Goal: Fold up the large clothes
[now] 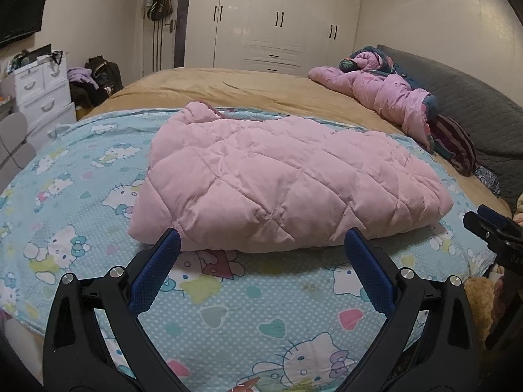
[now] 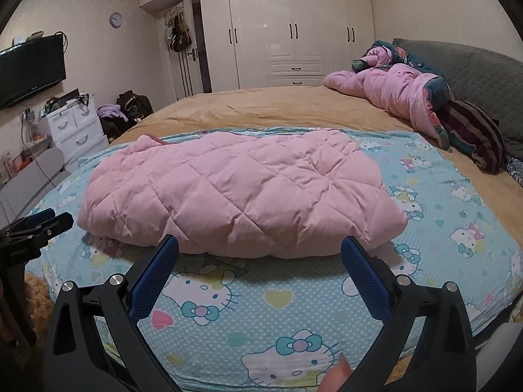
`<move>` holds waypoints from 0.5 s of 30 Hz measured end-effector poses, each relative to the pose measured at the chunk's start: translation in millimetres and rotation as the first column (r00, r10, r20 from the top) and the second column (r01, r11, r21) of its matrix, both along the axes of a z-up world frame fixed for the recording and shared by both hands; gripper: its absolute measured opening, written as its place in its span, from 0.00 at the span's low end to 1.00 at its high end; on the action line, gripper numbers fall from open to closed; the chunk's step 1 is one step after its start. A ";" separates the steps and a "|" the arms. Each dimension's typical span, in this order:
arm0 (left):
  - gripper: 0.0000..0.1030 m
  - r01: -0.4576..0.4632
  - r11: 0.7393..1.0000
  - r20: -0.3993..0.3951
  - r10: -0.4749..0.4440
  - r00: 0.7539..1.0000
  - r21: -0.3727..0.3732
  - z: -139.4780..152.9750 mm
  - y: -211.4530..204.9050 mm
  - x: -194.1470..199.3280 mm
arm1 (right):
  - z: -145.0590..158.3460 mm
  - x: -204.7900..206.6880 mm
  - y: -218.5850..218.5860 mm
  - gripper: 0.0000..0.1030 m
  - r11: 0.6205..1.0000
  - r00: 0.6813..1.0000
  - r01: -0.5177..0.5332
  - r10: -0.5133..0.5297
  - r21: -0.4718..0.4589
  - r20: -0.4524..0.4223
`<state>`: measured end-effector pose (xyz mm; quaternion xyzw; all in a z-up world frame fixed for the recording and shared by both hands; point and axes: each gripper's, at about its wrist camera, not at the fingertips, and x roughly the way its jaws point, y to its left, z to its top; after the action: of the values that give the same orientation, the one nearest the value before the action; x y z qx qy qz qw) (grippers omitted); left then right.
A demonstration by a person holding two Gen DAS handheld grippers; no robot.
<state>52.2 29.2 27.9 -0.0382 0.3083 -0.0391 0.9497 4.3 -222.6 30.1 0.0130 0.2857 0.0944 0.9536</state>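
Note:
A pink quilted jacket (image 1: 278,179) lies folded into a thick bundle on the blue cartoon-cat sheet (image 1: 228,310); it also shows in the right wrist view (image 2: 235,192). My left gripper (image 1: 261,238) is open and empty, its blue fingertips just short of the bundle's near edge. My right gripper (image 2: 260,243) is open and empty too, at the same near edge. The right gripper shows at the right edge of the left wrist view (image 1: 490,228), and the left gripper at the left edge of the right wrist view (image 2: 36,228).
The sheet (image 2: 278,310) covers the near part of a bed with a tan cover (image 1: 245,88). A second pink jacket (image 1: 385,94) and dark clothes lie by the grey headboard (image 1: 474,104). White wardrobes (image 1: 278,16), white drawers (image 1: 42,91) and a wall TV (image 2: 31,68) stand beyond.

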 end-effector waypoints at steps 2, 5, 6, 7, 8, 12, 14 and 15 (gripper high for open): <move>0.91 -0.002 1.000 0.000 0.002 1.000 0.009 0.0 -0.6 -0.3 | 0.4 0.0 0.4 0.96 1.000 1.000 -0.002 0.002 0.001 -0.001; 0.91 0.000 1.000 0.005 0.000 1.000 0.016 0.7 -1.6 -1.3 | -0.4 0.8 1.3 0.96 1.000 1.000 -0.008 0.008 0.002 -0.008; 0.91 0.002 1.000 0.006 -0.002 1.000 0.020 1.2 -2.3 -1.2 | -1.1 1.4 1.8 0.96 1.000 1.000 -0.009 0.009 0.000 -0.012; 0.91 0.002 1.000 0.006 -0.002 1.000 0.025 1.5 -2.9 -1.3 | -1.6 1.5 2.2 0.96 1.000 1.000 -0.009 0.009 -0.001 -0.014; 0.91 0.000 1.000 0.007 0.000 1.000 0.031 1.7 -3.6 -1.8 | -2.0 1.5 2.2 0.96 1.000 1.000 -0.010 0.010 0.001 -0.014; 0.91 -0.006 0.999 0.006 0.005 1.000 0.036 1.9 -3.1 -1.5 | -1.8 1.2 2.5 0.96 1.000 1.000 -0.012 0.012 0.004 -0.013; 0.91 -0.009 0.999 0.001 0.009 1.000 0.041 1.5 -3.7 -1.7 | -2.2 1.7 2.4 0.96 1.000 1.000 -0.012 0.013 0.004 -0.016; 0.91 -0.010 0.999 -0.001 0.010 1.000 0.040 1.4 -3.6 -1.3 | -2.7 2.0 2.4 0.96 1.000 1.000 -0.013 0.013 0.006 -0.018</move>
<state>50.9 25.6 29.3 -0.0206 0.3092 -0.0283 0.9504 6.3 -220.1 27.4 0.0147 0.2941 0.1015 0.9502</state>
